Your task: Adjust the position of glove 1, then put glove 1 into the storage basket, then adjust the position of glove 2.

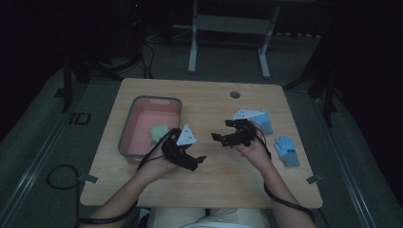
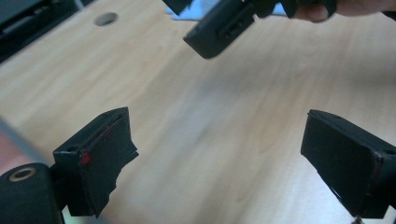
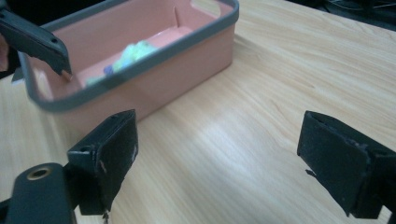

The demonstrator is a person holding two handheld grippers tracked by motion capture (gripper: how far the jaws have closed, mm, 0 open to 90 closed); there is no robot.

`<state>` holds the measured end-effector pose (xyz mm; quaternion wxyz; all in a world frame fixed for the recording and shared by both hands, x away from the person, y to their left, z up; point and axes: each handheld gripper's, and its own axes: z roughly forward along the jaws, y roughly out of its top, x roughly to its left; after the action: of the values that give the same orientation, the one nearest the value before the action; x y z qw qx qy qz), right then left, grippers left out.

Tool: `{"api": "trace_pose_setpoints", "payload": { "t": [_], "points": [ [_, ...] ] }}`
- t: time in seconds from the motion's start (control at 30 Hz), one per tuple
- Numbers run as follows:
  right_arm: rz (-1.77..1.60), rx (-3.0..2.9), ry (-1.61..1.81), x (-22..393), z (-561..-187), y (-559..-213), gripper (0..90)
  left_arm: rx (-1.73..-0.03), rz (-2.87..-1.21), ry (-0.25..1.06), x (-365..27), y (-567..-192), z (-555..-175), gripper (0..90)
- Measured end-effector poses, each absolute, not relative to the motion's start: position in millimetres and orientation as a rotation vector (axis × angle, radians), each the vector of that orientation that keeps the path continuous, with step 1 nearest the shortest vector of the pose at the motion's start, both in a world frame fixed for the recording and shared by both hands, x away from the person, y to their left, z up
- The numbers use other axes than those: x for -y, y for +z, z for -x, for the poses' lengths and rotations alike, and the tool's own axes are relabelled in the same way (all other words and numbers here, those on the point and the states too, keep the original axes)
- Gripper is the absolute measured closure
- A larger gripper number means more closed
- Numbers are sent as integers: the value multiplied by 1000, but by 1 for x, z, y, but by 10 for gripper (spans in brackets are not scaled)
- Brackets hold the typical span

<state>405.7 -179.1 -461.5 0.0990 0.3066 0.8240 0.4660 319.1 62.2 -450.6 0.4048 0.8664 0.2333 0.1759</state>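
Nearest the person, the front of the bench (image 1: 204, 190) is bare wood, and the two forearms come in over it from the bottom of the high view.

Farther in, to the left, a pink bin (image 1: 126, 137) with a grey rim sits on the bench. A pale green glove (image 1: 159, 133) lies inside it on the floor of the bin; in the right gripper view the same glove (image 3: 133, 53) shows behind the near wall of the bin (image 3: 187, 51). To the right, near the bench edge, a blue glove (image 1: 286, 150) lies flat on the wood, well apart from the bin. Behind the right hand another light blue piece (image 1: 263, 122) rests on the bench, partly hidden by the gripper. At the far edge there is a round cable hole (image 1: 235, 94).

Nothing lies on the wood between the two grippers.

The left gripper (image 1: 197, 160) hovers just beside the bin's near right corner, jaws spread wide, with nothing between them; in its own view only bare bench shows between the pads. The right gripper (image 1: 222, 130) is held near the bench middle, facing the left one, jaws likewise wide apart and holding nothing. Neither touches a glove or the bin.
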Motion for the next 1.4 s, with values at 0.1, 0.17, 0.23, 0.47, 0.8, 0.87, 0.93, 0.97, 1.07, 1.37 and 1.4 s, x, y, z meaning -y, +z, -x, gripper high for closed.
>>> {"api": "trace_pose_setpoints", "payload": {
  "t": [0.1,0.17,0.23,0.47,0.8,0.87,0.93,0.97,1.07,1.37,1.4],
  "points": [
    [-917,-2426,1374,189,-403,-464,118,-571,-2204,461,-54,-460,-313,88],
    [-918,-2403,1387,198,-401,-465,119,-571,-2197,459,-50,-465,-310,88],
    [-925,-2372,1414,206,-398,-465,149,-569,-2183,475,-47,-470,-306,88],
    [-955,-2230,1342,241,-393,-471,376,-548,-2138,477,-33,-491,-292,88],
    [-1073,-2089,1202,301,-421,-468,519,-549,-2110,484,-34,-522,-286,87],
    [-1087,-2074,1179,310,-428,-466,540,-552,-2111,476,-36,-528,-285,87],
    [-1094,-2060,1148,319,-436,-465,561,-562,-2108,471,-37,-534,-284,87],
    [-1106,-2058,1138,323,-441,-466,583,-565,-2104,467,-38,-536,-283,87],
    [-1144,-2076,1080,330,-455,-474,620,-559,-2106,456,-40,-540,-282,87],
    [-1338,-2131,930,334,-500,-508,644,-544,-2091,476,-51,-536,-281,87],
    [-1336,-2129,909,333,-504,-511,634,-544,-2091,476,-51,-536,-281,87]
  ]
}}
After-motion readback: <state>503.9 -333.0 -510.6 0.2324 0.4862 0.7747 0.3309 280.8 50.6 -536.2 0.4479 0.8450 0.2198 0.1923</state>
